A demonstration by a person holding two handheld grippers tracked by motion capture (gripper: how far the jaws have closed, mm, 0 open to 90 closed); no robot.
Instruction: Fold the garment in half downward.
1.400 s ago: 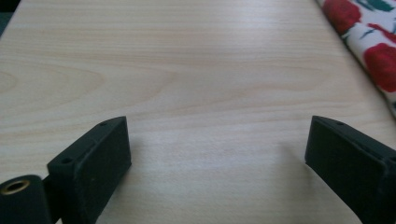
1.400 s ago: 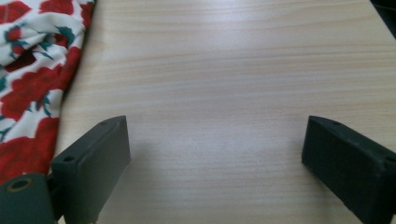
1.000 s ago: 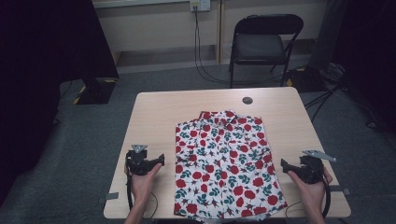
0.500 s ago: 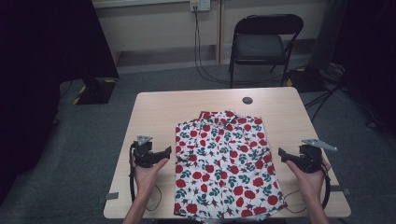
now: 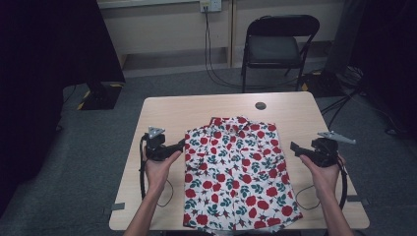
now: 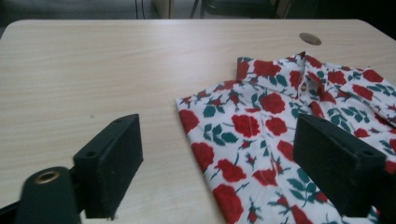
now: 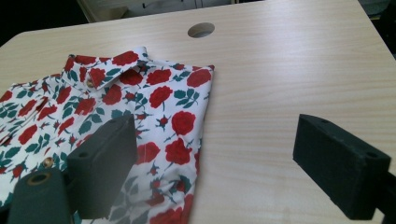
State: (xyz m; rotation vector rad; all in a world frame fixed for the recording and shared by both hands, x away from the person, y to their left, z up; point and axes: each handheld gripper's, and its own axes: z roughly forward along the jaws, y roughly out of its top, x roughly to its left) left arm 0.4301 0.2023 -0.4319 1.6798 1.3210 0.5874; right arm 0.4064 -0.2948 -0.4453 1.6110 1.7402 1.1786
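A folded white shirt (image 5: 236, 172) with red roses and green leaves lies collar-away on the light wooden table (image 5: 196, 110). My left gripper (image 5: 181, 144) hovers at the shirt's left edge, pointing right. Its jaws have just been closing a little, but they still stand wide apart with nothing gripped. In the left gripper view the left gripper (image 6: 219, 140) frames the shirt (image 6: 280, 102) edge below it. My right gripper (image 5: 294, 147) hovers open off the shirt's right edge, pointing left. In the right gripper view the right gripper (image 7: 215, 140) looks down on the shirt (image 7: 107, 93) hem and bare wood.
A round cable hole (image 5: 260, 105) sits near the table's far edge. A black folding chair (image 5: 278, 44) stands beyond the table, with cables on the floor beside it. Bare wood (image 5: 167, 113) flanks the shirt on both sides.
Both hands have lifted off the near part of the table and moved away from the person, and now hang level with the shirt's middle. The shirt has not moved.
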